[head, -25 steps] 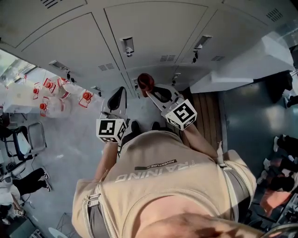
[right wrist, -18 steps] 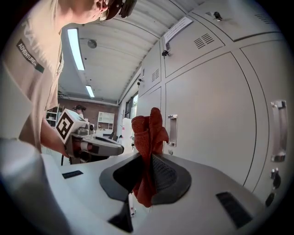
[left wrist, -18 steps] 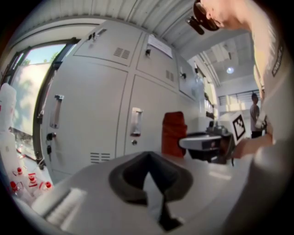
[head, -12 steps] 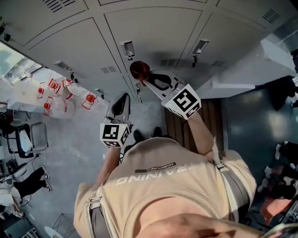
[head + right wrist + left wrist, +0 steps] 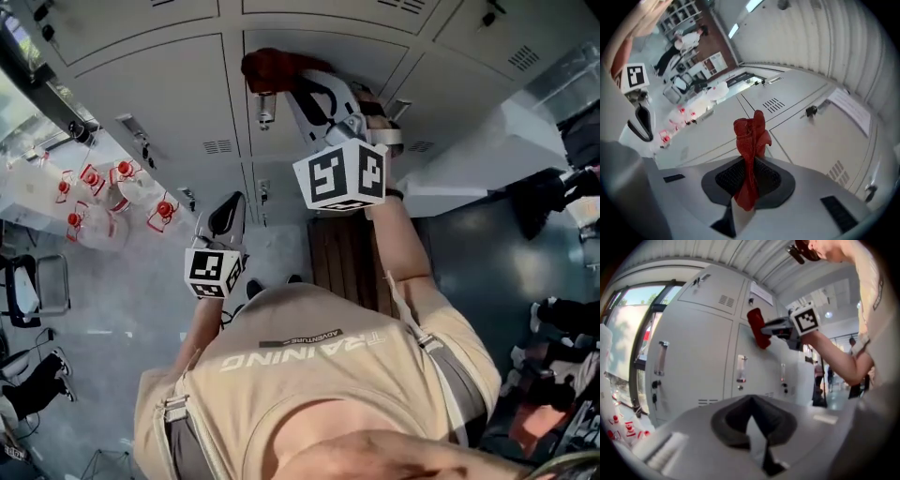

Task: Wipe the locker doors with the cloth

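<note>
A red cloth is bunched between the jaws of my right gripper, which is shut on it and held high against a pale grey locker door. The right gripper view shows the cloth standing up from the jaws close to the door seams. The left gripper view catches the cloth pressed at the lockers. My left gripper hangs lower, away from the doors, jaws shut with nothing in them.
Locker handles and key locks stick out from the doors. Clear bottles with red caps lie low at the left. A wooden bench runs below the lockers. A white ledge juts out at the right.
My right gripper has risen with the red cloth from the lower doors up to a higher locker door. The left gripper stayed low, barely shifting.
</note>
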Motion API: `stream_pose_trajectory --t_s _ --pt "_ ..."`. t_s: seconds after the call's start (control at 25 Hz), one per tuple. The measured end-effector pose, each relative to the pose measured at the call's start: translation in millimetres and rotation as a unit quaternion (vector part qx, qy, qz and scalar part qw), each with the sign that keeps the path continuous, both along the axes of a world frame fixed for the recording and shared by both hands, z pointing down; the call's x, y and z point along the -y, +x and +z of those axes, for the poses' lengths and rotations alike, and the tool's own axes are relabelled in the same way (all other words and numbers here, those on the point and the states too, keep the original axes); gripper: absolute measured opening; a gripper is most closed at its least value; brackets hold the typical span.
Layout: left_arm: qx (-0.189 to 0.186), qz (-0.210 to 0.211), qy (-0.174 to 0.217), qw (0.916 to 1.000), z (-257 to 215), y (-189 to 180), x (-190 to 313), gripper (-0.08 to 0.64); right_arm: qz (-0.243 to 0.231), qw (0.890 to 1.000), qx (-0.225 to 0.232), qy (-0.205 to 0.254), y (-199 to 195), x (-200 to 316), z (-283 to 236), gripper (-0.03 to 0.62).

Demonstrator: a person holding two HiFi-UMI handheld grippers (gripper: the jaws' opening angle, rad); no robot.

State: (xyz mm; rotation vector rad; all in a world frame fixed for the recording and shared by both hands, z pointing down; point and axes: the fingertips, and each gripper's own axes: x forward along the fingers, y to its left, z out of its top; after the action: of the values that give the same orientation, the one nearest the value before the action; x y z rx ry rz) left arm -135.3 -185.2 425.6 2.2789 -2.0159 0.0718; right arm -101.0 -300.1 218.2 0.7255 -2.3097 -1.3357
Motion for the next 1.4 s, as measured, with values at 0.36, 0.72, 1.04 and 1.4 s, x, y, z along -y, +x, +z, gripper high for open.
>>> stream_pose_trajectory --t_s 0.36,0.72,1.04,1.4 --pt "0.009 -0.01 0.007 0.9999 -6.2 -27.9 -15.2 0.005 0.112 0.975 -0.06 0.181 -16.1 8.9 -54.5 0.055" --pt "0.003 -0.009 0.0 1.0 0.3 -34.2 -19.5 0.005 0.142 0.964 -0.095 0.202 -38.6 29.0 -38.1 0.055" --pt "-0.008 -0.018 -0.007 0.9998 7.1 -37.4 -29.8 0.005 0.138 0.969 -0.117 0.17 -42.7 33.4 6.9 0.054" --pt "-0.021 -0.019 -0.013 0.9995 19.9 -32.5 -35.8 0.005 0.121 0.97 -0.186 0.098 -44.5 35.6 115.8 0.054"
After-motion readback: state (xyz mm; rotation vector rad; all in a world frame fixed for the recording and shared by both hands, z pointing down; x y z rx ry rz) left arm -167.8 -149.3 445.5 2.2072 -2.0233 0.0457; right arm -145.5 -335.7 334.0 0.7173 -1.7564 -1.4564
